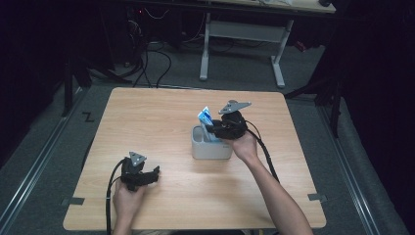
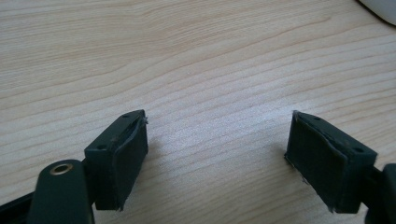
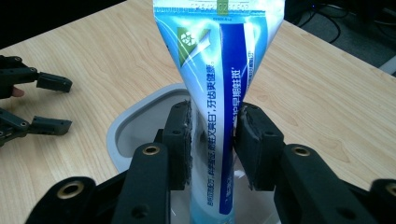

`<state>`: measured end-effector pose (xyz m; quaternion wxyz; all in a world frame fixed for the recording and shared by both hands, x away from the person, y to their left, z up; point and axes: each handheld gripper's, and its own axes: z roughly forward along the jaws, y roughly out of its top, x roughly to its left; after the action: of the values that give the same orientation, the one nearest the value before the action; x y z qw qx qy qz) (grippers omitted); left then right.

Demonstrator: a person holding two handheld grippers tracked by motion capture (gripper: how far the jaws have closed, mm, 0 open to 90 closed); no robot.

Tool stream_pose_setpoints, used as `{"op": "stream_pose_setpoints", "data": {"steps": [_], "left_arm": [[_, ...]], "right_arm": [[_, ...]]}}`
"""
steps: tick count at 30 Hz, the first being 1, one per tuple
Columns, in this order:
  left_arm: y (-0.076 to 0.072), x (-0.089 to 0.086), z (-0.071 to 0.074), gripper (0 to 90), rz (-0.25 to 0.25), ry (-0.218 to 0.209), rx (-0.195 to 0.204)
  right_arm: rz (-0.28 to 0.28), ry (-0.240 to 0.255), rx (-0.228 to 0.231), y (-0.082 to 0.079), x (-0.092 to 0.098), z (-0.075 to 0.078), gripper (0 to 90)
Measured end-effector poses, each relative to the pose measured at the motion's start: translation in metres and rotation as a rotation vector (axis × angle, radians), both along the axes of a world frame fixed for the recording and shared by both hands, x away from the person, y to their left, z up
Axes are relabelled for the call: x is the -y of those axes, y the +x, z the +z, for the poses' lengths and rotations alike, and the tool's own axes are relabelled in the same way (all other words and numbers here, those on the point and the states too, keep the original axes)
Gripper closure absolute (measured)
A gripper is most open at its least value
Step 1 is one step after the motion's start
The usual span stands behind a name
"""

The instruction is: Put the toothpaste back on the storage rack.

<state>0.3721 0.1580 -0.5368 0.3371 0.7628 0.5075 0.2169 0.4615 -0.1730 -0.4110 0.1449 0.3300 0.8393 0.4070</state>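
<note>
Right gripper view: toothpaste tube (image 3: 215, 93) between right tongs (image 3: 212, 144).

Left gripper (image 1: 155, 172) jaws wide, low; right gripper (image 3: 212, 140) jaws parted, raised.

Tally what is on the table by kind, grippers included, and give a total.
Tube: 1
Holder: 1
Grippers: 2, left gripper and right gripper
Total: 4
</note>
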Motion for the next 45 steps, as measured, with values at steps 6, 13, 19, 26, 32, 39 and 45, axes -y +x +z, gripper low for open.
{"op": "stream_pose_setpoints", "data": {"steps": [6, 13, 19, 26, 32, 39, 45], "left_arm": [[0.000, 0.000, 0.000, 20.8, 0.000, 0.000, 0.000], [0.000, 0.000, 0.000, 20.8, 0.000, 0.000, 0.000], [0.000, 0.000, 0.000, 20.8, 0.000, 0.000, 0.000], [0.000, 0.000, 0.000, 20.8, 0.000, 0.000, 0.000], [0.000, 0.000, 0.000, 20.8, 0.000, 0.000, 0.000], [0.000, 0.000, 0.000, 20.8, 0.000, 0.000, 0.000], [0.000, 0.000, 0.000, 20.9, 0.000, 0.000, 0.000]], "right_arm": [[-0.017, 0.021, 0.002, -0.001, 0.006, 0.003, 55.9], [-0.024, 0.060, 0.008, -0.005, 0.013, 0.009, 53.8], [-0.028, 0.057, 0.014, -0.008, 0.019, 0.012, 53.9], [-0.051, 0.066, 0.019, -0.011, 0.027, 0.013, 55.2], [-0.063, 0.072, 0.027, -0.013, 0.033, 0.014, 55.7], [-0.080, 0.084, 0.038, -0.015, 0.040, 0.017, 56.1], [-0.092, 0.095, 0.046, -0.017, 0.047, 0.018, 56.2]]}}
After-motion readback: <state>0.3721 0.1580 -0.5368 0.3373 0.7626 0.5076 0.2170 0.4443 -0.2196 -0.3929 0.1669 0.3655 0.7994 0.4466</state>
